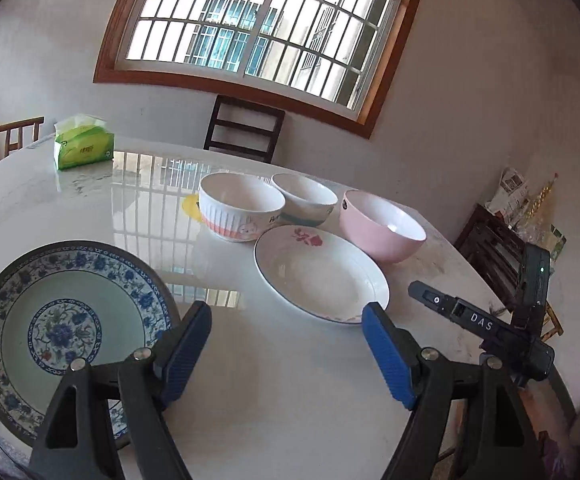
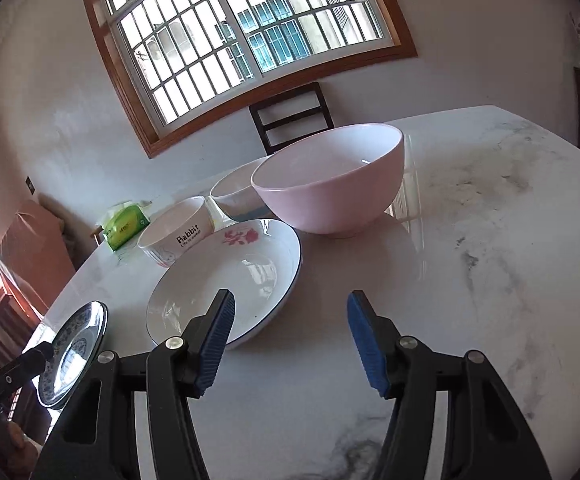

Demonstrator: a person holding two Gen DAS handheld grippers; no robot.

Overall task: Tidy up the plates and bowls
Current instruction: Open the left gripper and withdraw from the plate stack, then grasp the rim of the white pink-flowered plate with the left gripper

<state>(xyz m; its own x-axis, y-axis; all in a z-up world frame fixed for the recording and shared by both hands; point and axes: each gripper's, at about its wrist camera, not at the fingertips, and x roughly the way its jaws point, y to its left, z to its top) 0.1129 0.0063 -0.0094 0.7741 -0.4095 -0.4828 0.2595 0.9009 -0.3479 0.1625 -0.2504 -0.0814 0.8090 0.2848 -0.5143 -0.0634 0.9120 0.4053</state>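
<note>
**Plates and bowls spread over the marble worktop, both sets of fingers wide**

Seen from the left wrist view, a blue-patterned plate (image 1: 66, 328) lies flat at the near left of the worktop (image 1: 282, 380), partly behind the left gripper (image 1: 286, 328), whose blue-padded fingers (image 1: 188, 354) stand wide apart and hold nothing. Far back on the left sits a green tissue pack (image 1: 84, 146). Toward the middle stands a ribbed white bowl (image 1: 240, 206) (the right wrist view shows "Rabbit" printed on its side), with a second white bowl (image 1: 304, 198) just beside it on the right. In front of these two lies a white plate (image 1: 320, 274) with a red flower print. Right of that plate, close to its rim, stands a pink bowl (image 1: 382, 226).

From the right wrist view, the right gripper (image 2: 290, 340) hovers over bare worktop near the white plate's edge, its fingers (image 2: 364, 342) also spread wide and empty. A dark chair (image 2: 292, 114) stands beyond the worktop, under the window (image 2: 242, 28).
</note>
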